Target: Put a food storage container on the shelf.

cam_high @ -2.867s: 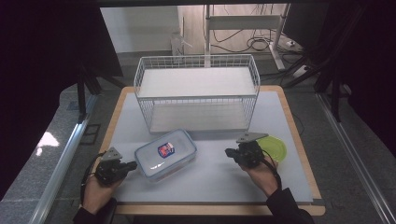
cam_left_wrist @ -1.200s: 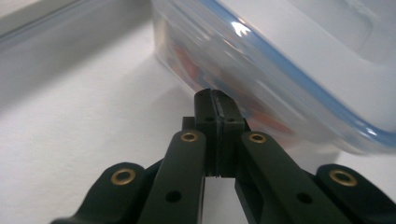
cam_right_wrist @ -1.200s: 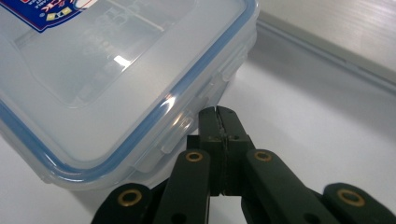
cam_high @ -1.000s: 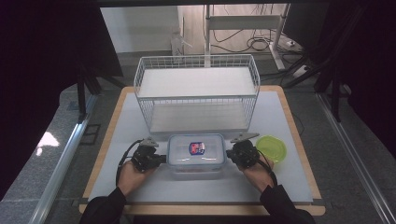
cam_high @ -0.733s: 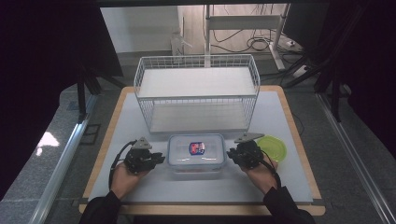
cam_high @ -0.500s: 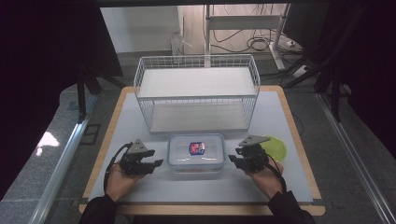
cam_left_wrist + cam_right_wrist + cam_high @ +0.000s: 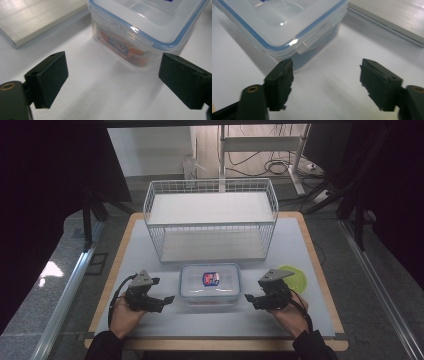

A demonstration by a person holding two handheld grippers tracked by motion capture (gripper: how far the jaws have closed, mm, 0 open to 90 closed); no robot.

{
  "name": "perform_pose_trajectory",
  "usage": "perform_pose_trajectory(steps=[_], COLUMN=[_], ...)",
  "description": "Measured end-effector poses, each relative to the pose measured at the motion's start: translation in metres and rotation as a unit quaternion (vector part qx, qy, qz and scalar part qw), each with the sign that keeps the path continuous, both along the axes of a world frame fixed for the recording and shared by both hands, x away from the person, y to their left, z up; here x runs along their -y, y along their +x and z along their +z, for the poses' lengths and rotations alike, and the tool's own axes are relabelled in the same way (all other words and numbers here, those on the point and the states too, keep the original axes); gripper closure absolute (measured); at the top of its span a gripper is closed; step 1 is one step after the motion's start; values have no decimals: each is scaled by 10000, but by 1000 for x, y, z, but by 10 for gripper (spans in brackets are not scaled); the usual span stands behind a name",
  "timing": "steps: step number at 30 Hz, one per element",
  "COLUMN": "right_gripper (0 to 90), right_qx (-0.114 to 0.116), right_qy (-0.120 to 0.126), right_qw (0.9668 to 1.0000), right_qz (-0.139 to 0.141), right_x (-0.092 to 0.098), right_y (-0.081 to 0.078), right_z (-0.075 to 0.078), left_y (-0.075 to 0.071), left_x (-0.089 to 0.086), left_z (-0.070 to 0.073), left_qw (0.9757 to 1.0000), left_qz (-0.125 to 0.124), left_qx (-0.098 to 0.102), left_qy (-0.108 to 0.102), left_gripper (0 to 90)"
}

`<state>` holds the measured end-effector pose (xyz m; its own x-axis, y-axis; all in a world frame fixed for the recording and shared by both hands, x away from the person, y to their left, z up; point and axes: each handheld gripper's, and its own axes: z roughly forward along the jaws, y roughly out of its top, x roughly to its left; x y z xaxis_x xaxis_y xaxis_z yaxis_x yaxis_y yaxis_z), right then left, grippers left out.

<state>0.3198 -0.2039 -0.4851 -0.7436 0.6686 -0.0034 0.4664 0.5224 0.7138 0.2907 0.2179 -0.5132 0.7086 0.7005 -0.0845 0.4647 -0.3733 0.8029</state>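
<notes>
One clear plastic food container with a blue-edged snap-on lid (image 7: pixel 210 283) sits on the pale grey worktop (image 7: pixel 300 245), near the front edge, between two hand-held tools and just in front of a white wire basket rack (image 7: pixel 211 220). A small label in blue, red and white (image 7: pixel 211 279) lies on the middle of the lid; its writing is too small to read from the high view. In the left gripper view, through the clear side wall, a packet inside the container shows a dark blue label with light lettering on orange-red (image 7: pixel 119 46), but the words are too blurred to make out.

There are two tools. The left tool (image 7: pixel 165 299), held in the person's left hand (image 7: pixel 125 316), lies just left of the container with its black jaws pointing at the container's left end. Its jaws have just been opening and now stand wide and released, with bare worktop between them and the container a little ahead. The right tool (image 7: pixel 252 300), held in the right hand (image 7: pixel 290 315), mirrors it at the container's right end. Its jaws have likewise just been opening and stand apart, grasping nothing; one lid clasp is seen just beyond them in the right gripper view.

One round yellow-green lid or dish (image 7: pixel 297 277) lies flat behind the right tool, beside the container
</notes>
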Motion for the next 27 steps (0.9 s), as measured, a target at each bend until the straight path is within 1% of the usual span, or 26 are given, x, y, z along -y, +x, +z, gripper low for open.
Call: perform_pose_trajectory(steps=[2,5,8,10,12,15,17,20,22,23,24,27], right_gripper=[237,202,175,160,148,130,116,98,91,82,76,75], right_qx=[3,5,2,-15,-10,-30,-60,-115,-175,-189,-189,-306], right_qy=[29,84,163,224,257,308,391,509,557,599,629,745], right_qw=[10000,10000,9999,9997,9996,9994,9990,9983,9976,9972,9969,9956], right_qz=[14,39,52,57,82,142,198,271,366,411,444,477], right_x=[-1,-1,0,0,0,-1,-2,-5,-7,-9,-10,-16], right_y=[0,1,2,2,3,3,4,6,8,9,10,16], right_z=[1,1,1,1,1,2,2,3,2,2,1,1], left_y=[1,1,2,4,5,5,5,7,10,12,14,22], left_x=[-1,-1,0,1,1,1,1,2,5,6,8,15], left_z=[0,1,3,3,1,2,3,5,8,9,9,10], left_qw=[10000,9999,9999,10000,9999,9998,9996,9989,9976,9972,9965,9952], left_qz=[-37,-9,-28,-28,-52,-115,-165,-250,-335,-354,-353,-410], left_qx=[88,94,52,8,-68,-58,-50,-163,-339,-369,-455,-615], left_qy=[-21,-92,-139,-67,-61,-146,-224,-366,-511,-554,-599,-646], left_gripper=[68,57,54,52,52,42,33,26,22,21,22,20])
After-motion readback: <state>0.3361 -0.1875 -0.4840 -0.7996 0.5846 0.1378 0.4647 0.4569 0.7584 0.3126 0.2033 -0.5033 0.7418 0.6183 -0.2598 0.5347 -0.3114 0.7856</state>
